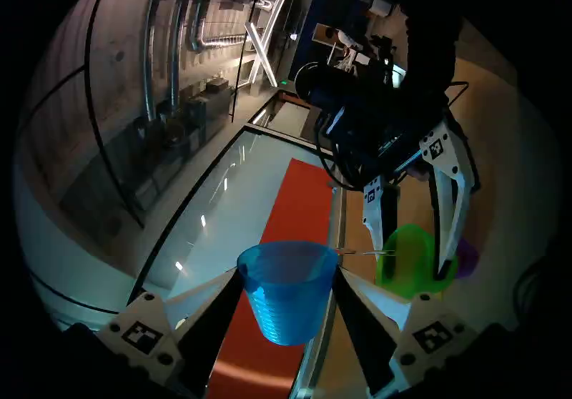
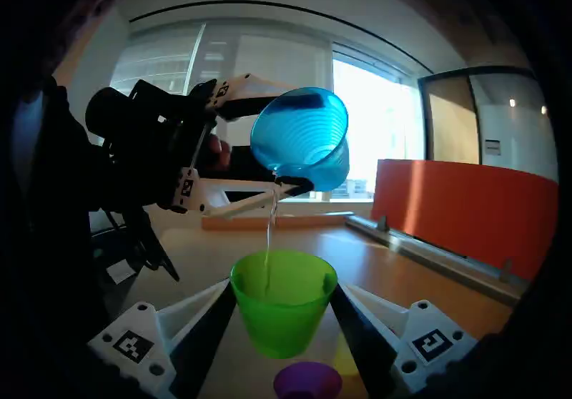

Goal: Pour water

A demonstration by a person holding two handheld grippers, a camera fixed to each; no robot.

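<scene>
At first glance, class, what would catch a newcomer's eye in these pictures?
A tilted blue cup in the left gripper pours a thin stream of water into the green cup held below by the right gripper. A bright orange panel stands behind, at right in the right gripper view, and a purple cup sits near the green one.

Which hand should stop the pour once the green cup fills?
Probably left: the left gripper holds the tilted blue cup, whose water streams into the green cup held below by the right gripper.
</scene>
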